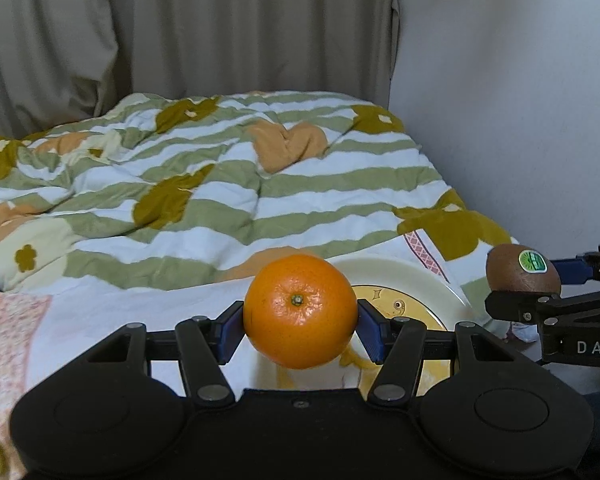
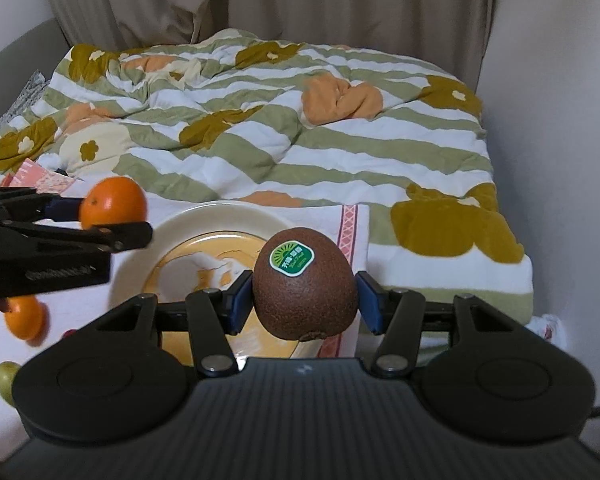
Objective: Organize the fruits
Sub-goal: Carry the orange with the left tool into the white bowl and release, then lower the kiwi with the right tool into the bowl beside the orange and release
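Note:
My left gripper (image 1: 300, 326) is shut on an orange (image 1: 300, 310), held above the near left part of a cream plate (image 1: 400, 276) with a yellow centre. My right gripper (image 2: 304, 300) is shut on a brown kiwi (image 2: 305, 292) with a green sticker, held above the plate's (image 2: 204, 216) right side. The kiwi (image 1: 522, 270) and right gripper show at the right edge of the left wrist view. The orange (image 2: 114, 202) and left gripper show at the left of the right wrist view. Nothing lies on the visible part of the plate.
The plate sits on a white cloth (image 2: 352, 224) on a bed with a green-striped flowered quilt (image 2: 280, 128). A second orange (image 2: 26, 316) and a green fruit (image 2: 6, 376) lie on the cloth at the left. Curtains (image 1: 220, 28) and a wall (image 1: 500, 100) stand behind.

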`<state>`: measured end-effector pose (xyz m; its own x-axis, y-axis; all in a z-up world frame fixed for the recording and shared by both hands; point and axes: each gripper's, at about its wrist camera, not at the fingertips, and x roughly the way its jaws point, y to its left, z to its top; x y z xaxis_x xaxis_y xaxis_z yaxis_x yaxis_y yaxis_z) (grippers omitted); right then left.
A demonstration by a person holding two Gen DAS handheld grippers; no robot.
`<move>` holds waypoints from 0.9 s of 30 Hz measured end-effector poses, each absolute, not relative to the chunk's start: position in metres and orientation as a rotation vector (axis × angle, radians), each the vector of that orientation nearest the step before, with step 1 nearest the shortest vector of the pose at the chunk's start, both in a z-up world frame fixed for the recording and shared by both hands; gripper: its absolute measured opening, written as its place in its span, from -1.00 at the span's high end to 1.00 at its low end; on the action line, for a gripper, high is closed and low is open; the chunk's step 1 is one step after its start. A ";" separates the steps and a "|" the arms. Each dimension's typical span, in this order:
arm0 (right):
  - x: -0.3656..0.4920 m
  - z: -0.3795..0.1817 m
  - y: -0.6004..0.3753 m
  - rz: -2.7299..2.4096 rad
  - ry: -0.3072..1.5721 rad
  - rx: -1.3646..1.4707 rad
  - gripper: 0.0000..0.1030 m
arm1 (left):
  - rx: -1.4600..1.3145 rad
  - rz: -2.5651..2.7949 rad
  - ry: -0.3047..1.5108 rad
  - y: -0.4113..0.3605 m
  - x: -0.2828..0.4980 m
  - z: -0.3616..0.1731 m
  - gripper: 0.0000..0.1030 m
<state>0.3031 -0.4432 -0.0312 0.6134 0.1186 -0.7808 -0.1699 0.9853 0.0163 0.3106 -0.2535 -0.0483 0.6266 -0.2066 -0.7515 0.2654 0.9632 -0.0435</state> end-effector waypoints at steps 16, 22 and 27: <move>0.331 -0.060 -0.465 0.187 0.934 -0.042 -0.35 | 0.188 -0.311 0.902 -0.303 0.347 -0.109 -0.23; 0.331 -0.056 -0.468 0.182 0.924 -0.040 -0.35 | 0.231 -0.306 0.805 -0.300 0.337 -0.094 -1.00; 0.330 -0.052 -0.464 0.200 0.919 -0.049 -0.35 | 0.205 -0.275 0.843 -0.277 0.330 -0.087 -1.00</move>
